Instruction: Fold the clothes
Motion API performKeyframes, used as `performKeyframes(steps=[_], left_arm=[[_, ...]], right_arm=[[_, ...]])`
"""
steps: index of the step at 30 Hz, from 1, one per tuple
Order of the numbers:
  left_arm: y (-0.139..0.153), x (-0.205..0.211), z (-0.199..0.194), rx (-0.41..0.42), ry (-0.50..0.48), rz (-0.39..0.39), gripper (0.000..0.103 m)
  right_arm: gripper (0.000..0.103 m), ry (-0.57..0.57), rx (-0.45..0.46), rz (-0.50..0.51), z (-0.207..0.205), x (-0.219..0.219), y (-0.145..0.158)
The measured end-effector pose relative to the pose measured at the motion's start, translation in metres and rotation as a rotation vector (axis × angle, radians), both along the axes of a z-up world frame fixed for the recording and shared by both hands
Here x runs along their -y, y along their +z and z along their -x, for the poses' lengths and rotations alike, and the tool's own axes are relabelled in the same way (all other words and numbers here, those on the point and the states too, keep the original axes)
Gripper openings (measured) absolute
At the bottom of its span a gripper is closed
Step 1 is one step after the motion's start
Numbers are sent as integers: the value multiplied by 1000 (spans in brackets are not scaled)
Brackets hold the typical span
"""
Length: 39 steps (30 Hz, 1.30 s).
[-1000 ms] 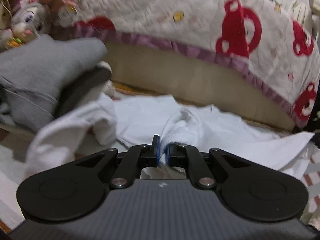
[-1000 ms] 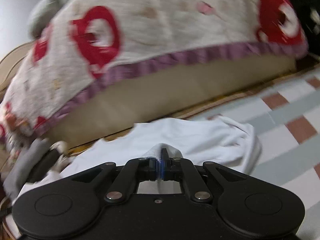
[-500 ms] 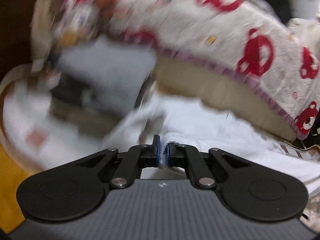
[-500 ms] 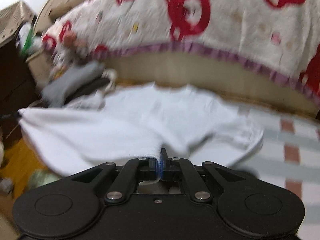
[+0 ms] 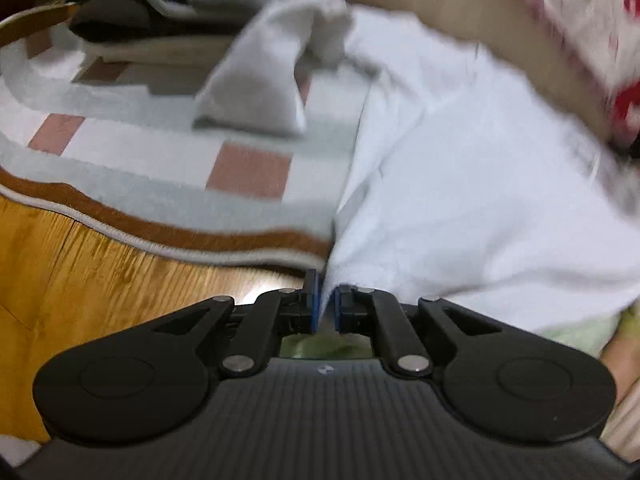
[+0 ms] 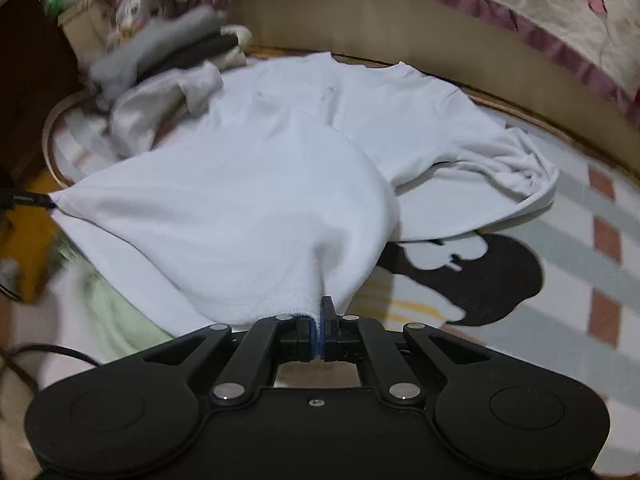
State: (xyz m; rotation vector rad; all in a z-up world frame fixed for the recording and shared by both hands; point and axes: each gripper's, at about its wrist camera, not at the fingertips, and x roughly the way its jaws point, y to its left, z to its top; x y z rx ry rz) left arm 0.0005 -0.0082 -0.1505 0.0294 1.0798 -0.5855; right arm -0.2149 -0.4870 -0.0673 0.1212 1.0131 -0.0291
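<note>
White T-shirt (image 6: 256,184) spread over the checked rug (image 6: 580,280), hem lifted at two corners.
Left gripper (image 5: 327,308) and right gripper (image 6: 320,336) each pinch hem fabric; keep both corners level and taut, so it lies smooth.

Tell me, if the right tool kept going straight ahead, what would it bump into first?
Probably the white shirt itself. The right tool is shut on its edge, and the cloth billows directly ahead of it. Depth is hard to judge, but the checked rug lies underneath.

Right tongs (image 6: 321,326) pinch the white shirt's (image 6: 248,184) hem above the checked rug (image 6: 580,264).
</note>
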Motion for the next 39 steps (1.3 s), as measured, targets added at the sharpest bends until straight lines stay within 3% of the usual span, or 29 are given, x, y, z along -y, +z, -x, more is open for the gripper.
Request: performKeyframes(steps=[2,7,11,13,15,18,22,23,25,28,30,34,39], left_arm=[[-7,4,2,1,-34,-30,9],[10,2,6,39,-138,48,13],[16,10,11,81,-243,-31,17],[16,9,11,107,-235,-87,19],[18,2,7,116,-196,-92,19],[18,-13,-9,118,-38,-140,21],[35,-17,-23,198,-74,-81,20],[38,-14,-25,209,-101,-65,21],[39,16,-23,194,-283,-46,25],[34,65,-7,227,-581,-46,42],[31,88,5,244,-713,-31,53],[10,125,14,169,-820,-27,54],[-8,145,25,189,-867,-12,55]], right_arm=[[3,-4,-20,16,-6,0,-9],[3,-23,-31,-4,-21,-1,-19],[3,-37,-24,-30,-33,-1,-21],[3,-46,-20,-46,-38,1,-21],[3,-50,-22,-47,-43,1,-21],[3,-47,-25,-41,-46,1,-20],[4,-56,-36,-52,-49,5,-22],[4,-63,-41,-57,-50,6,-23],[4,-77,-49,-71,-53,9,-25],[4,-103,-35,-92,-55,12,-25],[4,-113,-9,-79,-52,7,-23],[4,-109,28,-19,-46,0,-18],[4,-127,25,-27,-46,4,-15]])
